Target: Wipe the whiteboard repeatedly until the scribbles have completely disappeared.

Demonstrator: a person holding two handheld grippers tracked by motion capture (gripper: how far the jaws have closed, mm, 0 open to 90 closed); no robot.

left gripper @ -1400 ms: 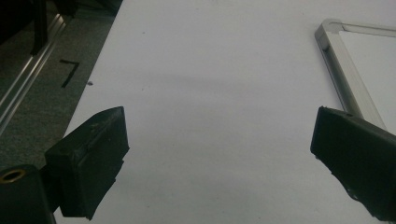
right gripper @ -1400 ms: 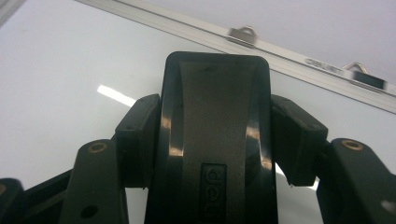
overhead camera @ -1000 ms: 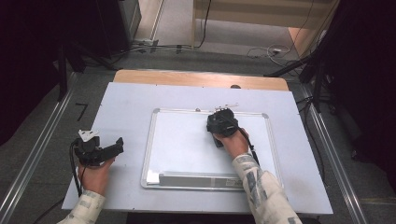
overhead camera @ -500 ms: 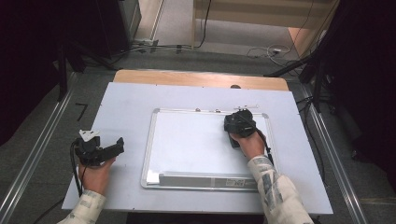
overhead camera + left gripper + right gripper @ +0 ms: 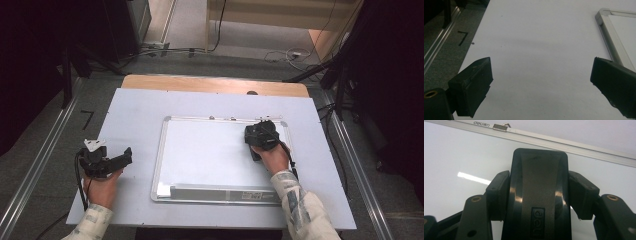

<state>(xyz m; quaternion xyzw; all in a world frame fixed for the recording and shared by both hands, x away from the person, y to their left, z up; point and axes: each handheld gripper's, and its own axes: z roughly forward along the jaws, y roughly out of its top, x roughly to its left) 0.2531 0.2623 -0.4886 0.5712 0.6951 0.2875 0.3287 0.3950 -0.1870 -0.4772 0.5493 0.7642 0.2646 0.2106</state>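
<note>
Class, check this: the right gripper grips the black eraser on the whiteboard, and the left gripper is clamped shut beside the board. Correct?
Not quite. The left gripper is open, jaws wide apart over bare table, as the left gripper view shows. The right gripper does grip the eraser on the whiteboard.

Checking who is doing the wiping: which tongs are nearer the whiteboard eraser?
Right. The right tongs are clamped on the eraser over the whiteboard; the left tongs sit open on the table, left of the board.
</note>
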